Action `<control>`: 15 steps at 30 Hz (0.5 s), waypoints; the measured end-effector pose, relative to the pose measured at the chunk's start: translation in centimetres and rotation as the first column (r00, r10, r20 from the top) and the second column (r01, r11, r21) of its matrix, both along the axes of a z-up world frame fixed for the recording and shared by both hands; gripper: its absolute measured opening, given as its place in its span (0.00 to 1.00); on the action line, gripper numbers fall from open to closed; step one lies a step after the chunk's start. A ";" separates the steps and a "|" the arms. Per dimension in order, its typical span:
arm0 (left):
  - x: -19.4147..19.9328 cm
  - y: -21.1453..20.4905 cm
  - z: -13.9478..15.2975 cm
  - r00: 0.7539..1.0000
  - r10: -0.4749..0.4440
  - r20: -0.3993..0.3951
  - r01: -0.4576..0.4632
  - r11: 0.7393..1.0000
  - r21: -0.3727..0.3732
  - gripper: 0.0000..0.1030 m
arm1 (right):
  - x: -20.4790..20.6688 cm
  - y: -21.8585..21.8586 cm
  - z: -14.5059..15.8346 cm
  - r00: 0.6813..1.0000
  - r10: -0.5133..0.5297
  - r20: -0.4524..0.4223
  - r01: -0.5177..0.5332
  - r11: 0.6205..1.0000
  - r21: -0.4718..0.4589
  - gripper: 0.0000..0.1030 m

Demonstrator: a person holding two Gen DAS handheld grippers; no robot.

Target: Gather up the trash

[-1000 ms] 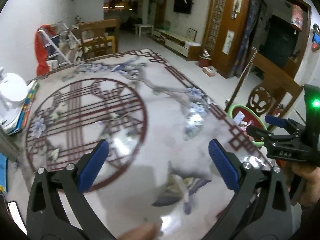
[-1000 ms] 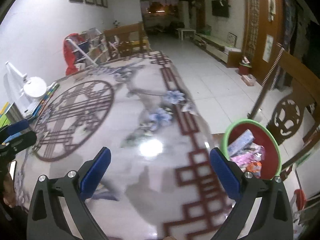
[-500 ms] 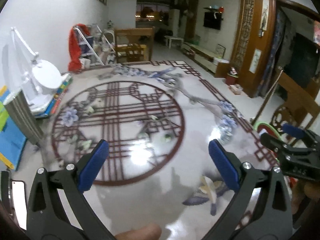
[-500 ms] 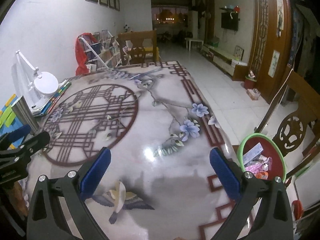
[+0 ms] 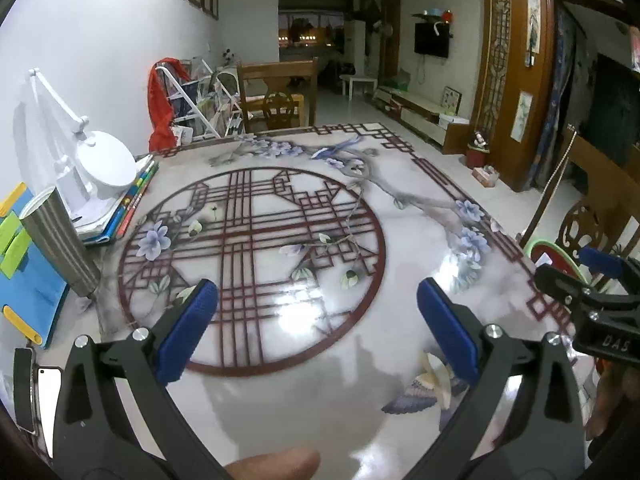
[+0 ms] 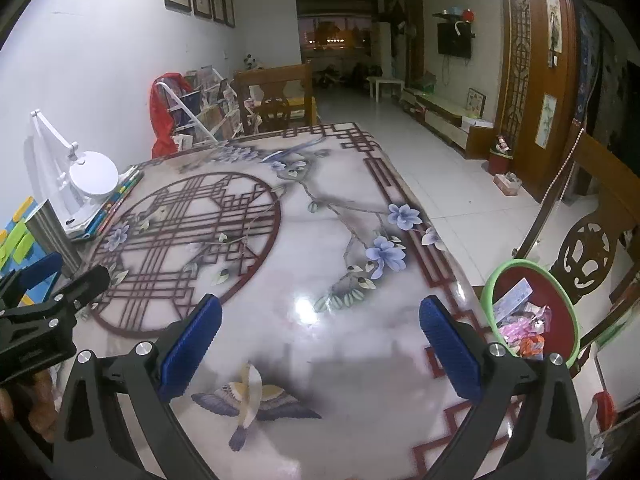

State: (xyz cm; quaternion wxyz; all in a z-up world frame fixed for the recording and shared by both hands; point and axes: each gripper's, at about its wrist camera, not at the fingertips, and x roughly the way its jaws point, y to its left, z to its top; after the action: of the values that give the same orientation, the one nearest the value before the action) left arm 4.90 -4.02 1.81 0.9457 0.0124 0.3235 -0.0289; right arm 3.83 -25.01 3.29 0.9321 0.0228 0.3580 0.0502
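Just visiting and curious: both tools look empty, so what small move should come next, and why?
Probably draw both back and stop. The left tool and right tool are open and hold nothing, no loose trash shows on the table, and wrappers already lie in the bin beside it.

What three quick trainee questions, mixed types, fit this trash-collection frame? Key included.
1. True or false: the left hand-held gripper is shut on a wrapper.
2. Multiple choice: where is the collected trash? A) on the table B) in the green-rimmed bin off the table's right edge C) under the white lamp
3. Fill in: the right hand-held gripper hovers over the table, jaws ____.

Key: 1 false, both hand-held grippers are open and hold nothing. 2 B. 3 open.
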 end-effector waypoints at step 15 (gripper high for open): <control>-0.5 -0.4 0.3 1.000 0.001 0.021 -0.001 1.000 -0.001 0.95 | 0.0 -0.5 0.4 1.000 0.018 0.017 -0.018 1.000 -0.002 0.93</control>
State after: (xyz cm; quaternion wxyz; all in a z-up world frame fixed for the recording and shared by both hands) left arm 4.38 -4.41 2.11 0.9490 0.0122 0.3136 -0.0285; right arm 3.85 -25.48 3.70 0.9346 0.0183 0.3504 0.0585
